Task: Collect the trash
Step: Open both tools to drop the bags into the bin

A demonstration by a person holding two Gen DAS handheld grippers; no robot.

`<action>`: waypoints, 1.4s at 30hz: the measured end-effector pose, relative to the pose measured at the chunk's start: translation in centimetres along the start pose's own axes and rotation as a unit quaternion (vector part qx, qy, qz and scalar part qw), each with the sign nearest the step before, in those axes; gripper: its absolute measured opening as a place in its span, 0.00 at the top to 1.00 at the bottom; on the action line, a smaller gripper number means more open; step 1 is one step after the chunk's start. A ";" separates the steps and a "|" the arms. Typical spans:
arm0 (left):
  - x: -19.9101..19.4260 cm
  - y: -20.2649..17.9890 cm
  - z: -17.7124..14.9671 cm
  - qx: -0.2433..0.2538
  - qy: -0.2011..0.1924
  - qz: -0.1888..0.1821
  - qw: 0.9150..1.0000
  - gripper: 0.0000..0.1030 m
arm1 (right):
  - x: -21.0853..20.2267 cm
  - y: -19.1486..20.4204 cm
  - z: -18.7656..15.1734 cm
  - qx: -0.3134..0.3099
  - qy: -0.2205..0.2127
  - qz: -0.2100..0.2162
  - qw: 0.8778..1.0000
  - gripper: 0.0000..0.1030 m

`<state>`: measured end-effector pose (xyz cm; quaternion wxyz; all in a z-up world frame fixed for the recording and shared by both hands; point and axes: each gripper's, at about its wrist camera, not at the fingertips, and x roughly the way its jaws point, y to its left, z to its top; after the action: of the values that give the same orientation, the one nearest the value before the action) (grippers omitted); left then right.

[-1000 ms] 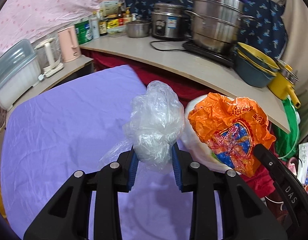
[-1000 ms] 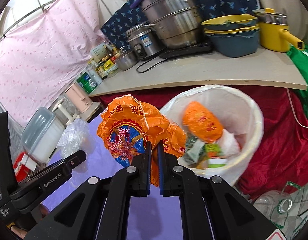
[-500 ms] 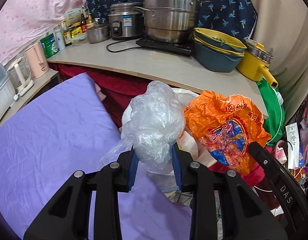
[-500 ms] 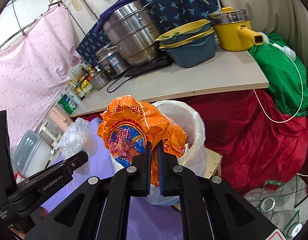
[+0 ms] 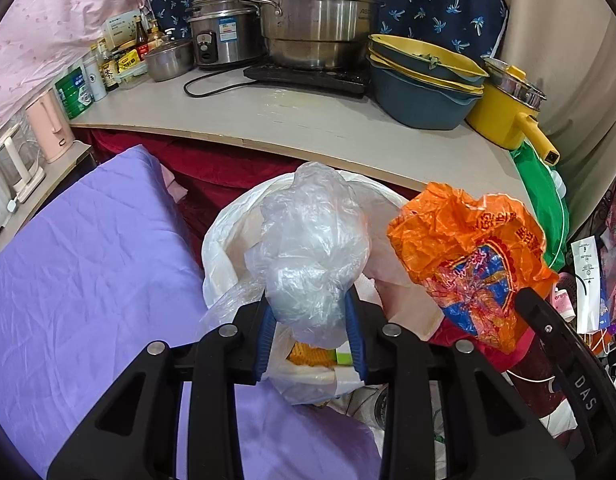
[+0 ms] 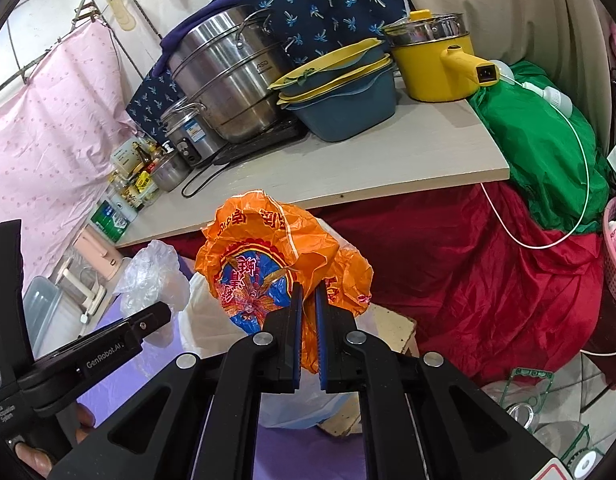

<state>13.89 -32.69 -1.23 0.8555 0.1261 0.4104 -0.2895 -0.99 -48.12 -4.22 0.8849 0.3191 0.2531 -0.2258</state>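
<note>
You have a piece of trash in each hand, and both are held out over the bin so they can fall straight in instead of onto the purple cloth [image 5: 88,280] or the floor.

Your left gripper [image 5: 312,320] is clamped on the crumpled clear plastic bag [image 5: 308,248], its blue pads pressing the bag's lower part from both sides while the puffy bulk rises toward twelve o'clock. The grip sits low on the wad, which keeps a soft, airy thing from slipping. Directly behind and under the bag is the white-lined trash bin [image 5: 216,248], its rim curving from nine o'clock round to one o'clock of your fingertips, with yellow and green scraps showing inside just below the pads.

Your right gripper [image 6: 307,308] is closed nearly flat on the orange snack bag [image 6: 268,264], pinching a thin fold at the bag's lower edge; the printed body fans out toward eleven and twelve o'clock. In that view the bin liner [image 6: 196,316] lies at about nine o'clock and under the bag, so this bag looks nearer the bin's edge than its middle. I'd judge the clear bag is the better placed of the two for letting go.

The wooden counter [image 6: 388,160] with the pots stands beyond, well apart from both bags.
</note>
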 end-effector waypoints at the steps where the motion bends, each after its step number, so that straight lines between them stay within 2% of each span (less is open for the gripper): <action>1: 0.3 -0.1 0.2 0.000 0.003 0.000 1.000 0.69 | 0.2 -0.2 0.1 0.002 0.000 -0.001 1.000 0.94; 5: 1.2 -0.6 0.8 0.005 -0.002 0.001 1.000 0.65 | 1.0 -0.7 0.6 0.005 0.001 -0.006 1.000 0.94; 9: 1.5 -0.7 1.3 0.006 -0.017 0.013 1.000 0.36 | 1.8 -0.6 0.9 0.007 0.003 -0.007 1.000 0.94; 10: 1.4 -0.7 1.4 0.007 -0.023 0.018 1.000 0.34 | 2.0 -0.5 0.9 0.006 0.005 -0.006 1.000 0.94; 18: 0.4 2.5 1.7 -0.024 -0.035 0.027 0.999 0.34 | 3.5 1.3 1.4 -0.011 0.010 0.006 1.000 0.94; 25: -0.5 5.7 1.1 -0.046 -0.040 0.053 0.997 0.34 | 5.5 3.0 1.4 -0.020 0.020 0.017 0.999 0.93; 28: -0.6 6.6 0.7 -0.052 -0.039 0.063 0.996 0.33 | 7.0 3.7 1.3 -0.023 0.030 0.020 0.999 0.88; 32: -0.5 7.3 0.2 -0.058 -0.035 0.067 0.995 0.33 | 8.1 4.4 0.5 -0.027 0.043 0.016 0.999 0.75; 34: -0.6 7.3 0.1 -0.059 -0.036 0.066 0.995 0.33 | 7.6 4.5 0.2 -0.030 0.041 0.016 0.999 0.69; 42: -1.6 6.4 -0.7 -0.060 -0.040 0.066 0.995 0.31 | 4.6 5.1 -0.4 -0.042 0.035 0.021 0.998 0.58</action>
<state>16.43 -26.60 -0.57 0.8943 0.0894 0.3837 -0.2120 5.27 -45.45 -4.88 0.8925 0.2948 0.2866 -0.1856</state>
